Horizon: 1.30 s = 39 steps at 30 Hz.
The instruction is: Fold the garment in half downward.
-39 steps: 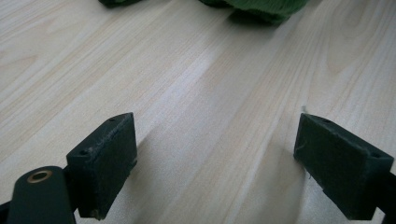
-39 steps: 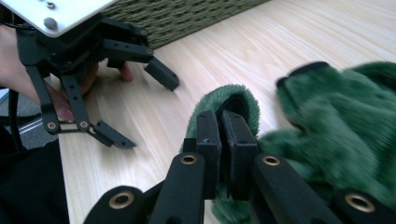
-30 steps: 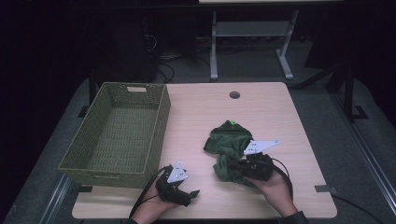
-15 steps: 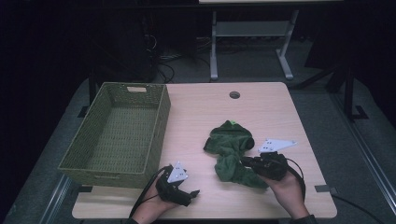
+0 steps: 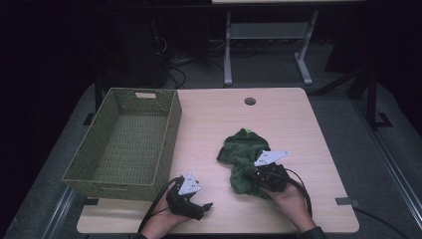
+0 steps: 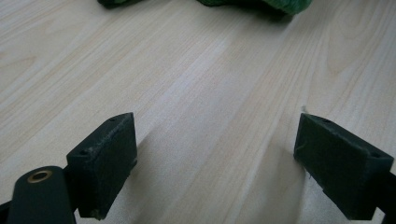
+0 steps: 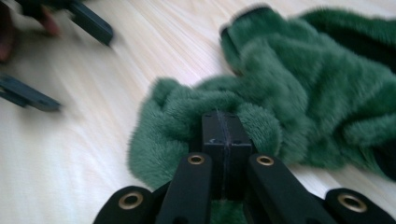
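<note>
— Gripping a fold of the green fleece garment (image 5: 244, 159), the right gripper (image 5: 259, 178) sits near the worktop's (image 5: 298, 124) front edge, right of centre. How does that look from the gripper's own camera?

— In the right gripper view the two black jaws are pressed together, and the green fleece garment (image 7: 299, 93) bunches up around their tips. The pile is too thick to tell how much cloth is caught between the pads. The high view cannot show the jaws at all, because the grey plate and the hand cover them.

— And the left gripper (image 5: 199, 205)?

— From the high view it rests at the front edge, just off the front right corner of the woven basket (image 5: 124, 144). The left gripper view shows what the high view does not: the left gripper (image 6: 215, 154) has its jaws spread wide over bare wood, with nothing between them. A strip of green shows at the top of that frame, well apart from the pads.

— Does either gripper camera see the other tool?

— The right gripper view catches the other gripper's open black jaws, blurred, at its upper left.

— Where does the basket stand?

— Along the worktop's left edge, well apart from the garment.
</note>
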### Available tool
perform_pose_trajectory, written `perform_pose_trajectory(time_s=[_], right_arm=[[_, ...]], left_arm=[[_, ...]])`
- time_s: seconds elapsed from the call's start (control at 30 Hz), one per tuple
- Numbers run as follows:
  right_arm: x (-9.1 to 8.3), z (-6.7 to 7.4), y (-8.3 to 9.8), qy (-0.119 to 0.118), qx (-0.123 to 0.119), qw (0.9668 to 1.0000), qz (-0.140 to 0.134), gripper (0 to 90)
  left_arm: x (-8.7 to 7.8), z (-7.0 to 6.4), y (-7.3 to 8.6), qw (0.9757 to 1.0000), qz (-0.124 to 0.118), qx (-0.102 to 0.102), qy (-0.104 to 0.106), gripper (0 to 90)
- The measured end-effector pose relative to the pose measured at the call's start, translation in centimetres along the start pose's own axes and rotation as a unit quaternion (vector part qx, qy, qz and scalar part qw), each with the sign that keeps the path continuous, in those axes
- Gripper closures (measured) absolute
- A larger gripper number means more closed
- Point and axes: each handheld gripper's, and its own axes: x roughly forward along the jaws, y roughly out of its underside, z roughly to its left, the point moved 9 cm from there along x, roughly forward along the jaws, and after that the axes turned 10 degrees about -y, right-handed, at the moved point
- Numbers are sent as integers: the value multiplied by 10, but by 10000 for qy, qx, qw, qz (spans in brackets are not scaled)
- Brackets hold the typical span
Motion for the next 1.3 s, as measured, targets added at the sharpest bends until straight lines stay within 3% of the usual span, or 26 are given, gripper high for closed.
perform_pose_trajectory(time_s=[0.2, 0.43, 0.57, 0.77, 1.07, 1.3], right_arm=[[18, -9, 14, -21, 160, 9993, 330, 900], [17, -7, 13, 8, 105, 9994, 329, 898], [-1, -5, 6, -14, 119, 9999, -38, 855], [-34, -11, 14, 53, 142, 9995, -295, 787], [-63, -24, 42, 293, 260, 9989, -254, 650], [-84, -25, 67, 311, 431, 9982, -265, 625]], left_arm=[[0, 0, 0, 10000, 3, 13, -5, 127], [0, 1, 0, 10000, -1, 19, -17, 127], [0, 0, 0, 10000, 1, 2, -9, 127], [0, 0, 0, 10000, -4, -17, -6, 126], [1, 0, -1, 10000, -7, -45, -43, 127], [1, 0, -1, 10000, -1, -47, -37, 127]])
